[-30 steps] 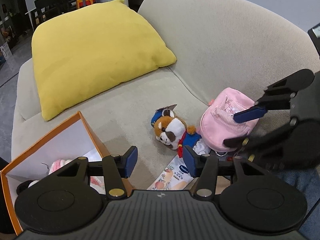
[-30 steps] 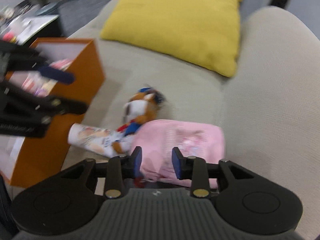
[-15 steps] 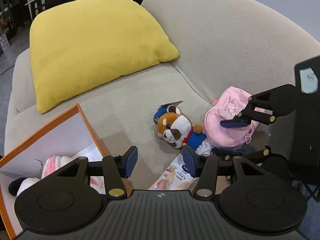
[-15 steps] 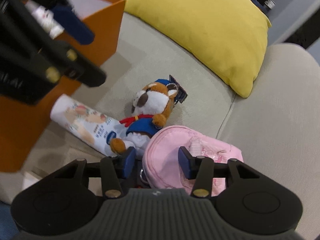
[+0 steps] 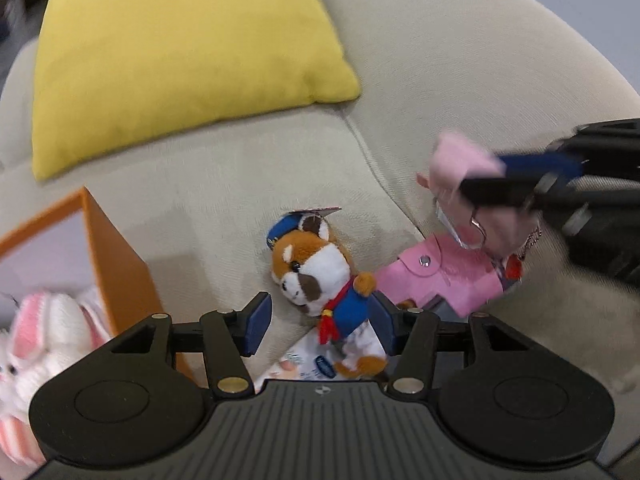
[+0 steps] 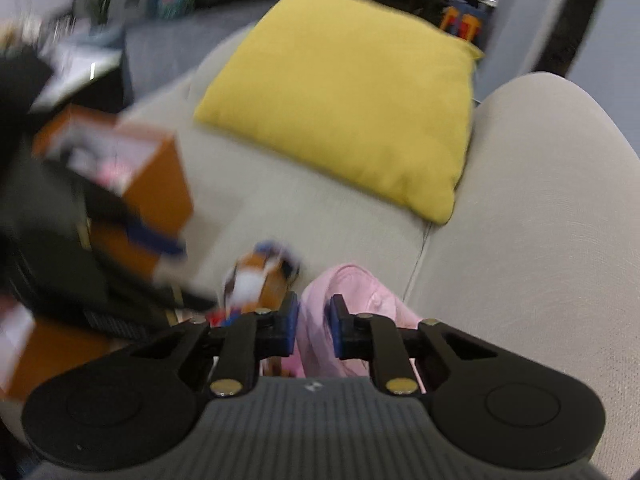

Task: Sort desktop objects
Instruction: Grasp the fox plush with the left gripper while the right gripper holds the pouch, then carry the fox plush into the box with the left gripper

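Observation:
A brown-and-white plush dog (image 5: 316, 268) in a blue outfit lies on the beige sofa, with a printed tube (image 5: 316, 364) under it. My left gripper (image 5: 318, 320) is open, its fingers either side of the dog's body. My right gripper (image 6: 314, 320) is shut on the pink pouch (image 6: 352, 304). In the left wrist view the right gripper (image 5: 480, 184) holds the pouch (image 5: 452, 276) lifted by its top, its lower part hanging near the seat. The dog shows blurred in the right wrist view (image 6: 260, 276).
An orange box (image 5: 116, 256) with a white inside stands at the left and holds a pink-and-white plush rabbit (image 5: 44, 332). A yellow cushion (image 5: 180, 52) leans at the back of the seat. The sofa backrest (image 5: 460, 72) rises at the right.
My right gripper has closed on the pink pouch and lifted its top. My left gripper has moved forward, so its open fingers now flank the plush dog.

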The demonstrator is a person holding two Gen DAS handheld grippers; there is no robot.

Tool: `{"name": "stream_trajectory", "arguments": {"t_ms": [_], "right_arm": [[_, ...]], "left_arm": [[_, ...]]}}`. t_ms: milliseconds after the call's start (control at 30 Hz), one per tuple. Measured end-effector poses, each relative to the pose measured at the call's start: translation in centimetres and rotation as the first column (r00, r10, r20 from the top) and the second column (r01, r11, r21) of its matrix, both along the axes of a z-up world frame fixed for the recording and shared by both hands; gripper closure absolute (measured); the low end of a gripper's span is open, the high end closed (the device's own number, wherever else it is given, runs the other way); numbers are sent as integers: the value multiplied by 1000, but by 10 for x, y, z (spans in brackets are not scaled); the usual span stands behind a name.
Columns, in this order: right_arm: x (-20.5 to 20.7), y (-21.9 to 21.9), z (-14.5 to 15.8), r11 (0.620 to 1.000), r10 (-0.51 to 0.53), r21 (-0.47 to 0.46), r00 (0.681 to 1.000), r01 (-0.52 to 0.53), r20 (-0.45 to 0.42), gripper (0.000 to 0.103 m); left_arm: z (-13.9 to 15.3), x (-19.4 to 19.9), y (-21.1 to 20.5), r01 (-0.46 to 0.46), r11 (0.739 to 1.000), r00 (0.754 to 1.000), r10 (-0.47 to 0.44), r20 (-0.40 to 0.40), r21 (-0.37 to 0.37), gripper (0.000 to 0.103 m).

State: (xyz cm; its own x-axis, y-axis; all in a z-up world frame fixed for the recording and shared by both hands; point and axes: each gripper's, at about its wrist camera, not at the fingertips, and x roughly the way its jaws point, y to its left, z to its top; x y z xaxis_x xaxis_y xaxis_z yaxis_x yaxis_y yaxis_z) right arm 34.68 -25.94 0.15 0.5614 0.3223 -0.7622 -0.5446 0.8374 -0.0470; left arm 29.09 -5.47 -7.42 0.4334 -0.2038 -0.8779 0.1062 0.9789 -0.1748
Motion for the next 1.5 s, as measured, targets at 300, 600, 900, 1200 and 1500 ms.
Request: {"name": "stream_trajectory", "arguments": {"t_ms": [300,600,900,1200,1500], "right_arm": [[60,-38,-11,942,-123,292,981,164,-152,87],[61,-40,-6,947,-182,226,963,226,-199,86],[56,-33,-9,980,-201,-21,970,200,-140,73],[51,-39,-10,976,-199,59,971,208,-136,79],[-2,-3,41,976,-99,193,995,102,-24,79]], "left_arm": [[-29,25,-18,-166,985,979,158,-131,-50,37],[-49,36,-19,-209,978,959,204,-198,-8,42],[-49,30,-10,-193,979,966,178,-188,-66,59],[-4,5,-1,-150,982,987,142,-77,-114,63],[92,-61,44,-134,969,980,161,119,-206,64]]}}
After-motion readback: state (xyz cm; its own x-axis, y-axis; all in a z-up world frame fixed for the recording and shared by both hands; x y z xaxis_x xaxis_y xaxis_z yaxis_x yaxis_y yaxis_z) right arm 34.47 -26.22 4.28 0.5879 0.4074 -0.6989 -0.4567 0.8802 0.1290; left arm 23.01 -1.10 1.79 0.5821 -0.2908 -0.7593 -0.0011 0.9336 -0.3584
